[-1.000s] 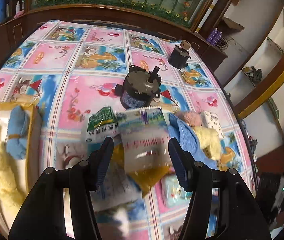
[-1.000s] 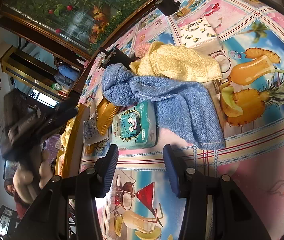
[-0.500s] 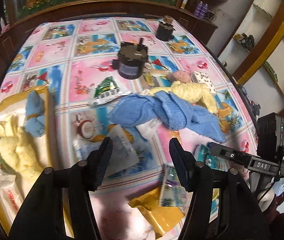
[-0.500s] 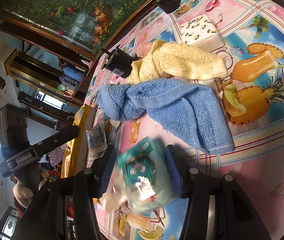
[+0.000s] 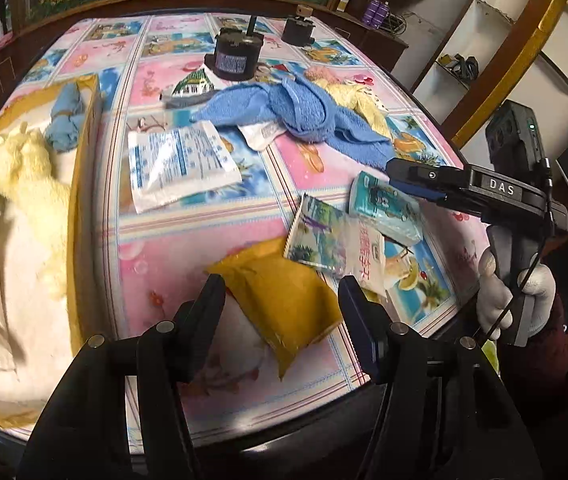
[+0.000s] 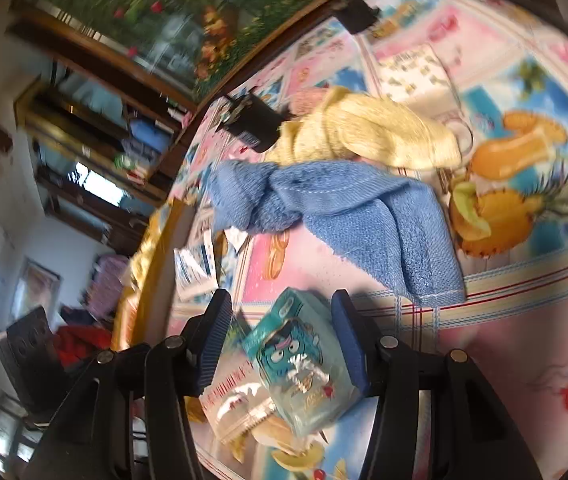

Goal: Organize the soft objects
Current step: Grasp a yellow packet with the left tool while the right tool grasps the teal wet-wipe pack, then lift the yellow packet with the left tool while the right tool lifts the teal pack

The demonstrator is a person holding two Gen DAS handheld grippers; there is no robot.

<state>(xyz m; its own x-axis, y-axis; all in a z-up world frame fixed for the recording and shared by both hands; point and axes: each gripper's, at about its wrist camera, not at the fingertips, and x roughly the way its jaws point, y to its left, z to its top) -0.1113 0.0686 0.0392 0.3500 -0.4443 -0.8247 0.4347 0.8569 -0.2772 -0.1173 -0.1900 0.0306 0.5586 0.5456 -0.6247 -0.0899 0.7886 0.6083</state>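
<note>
The left gripper hangs with jaws spread wide over a yellow packet on the bench. The right gripper straddles a teal tissue pack, jaws apart, just beside that packet; a blue towel lies beyond it.

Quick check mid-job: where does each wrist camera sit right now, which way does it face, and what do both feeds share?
Left wrist: behind the open left gripper, above the near table edge, facing a yellow packet; the right gripper shows too.
Right wrist: behind the right gripper, tilted, low over the table, its fingers either side of a teal tissue pack.
Shared: tissue pack, blue towel.
</note>
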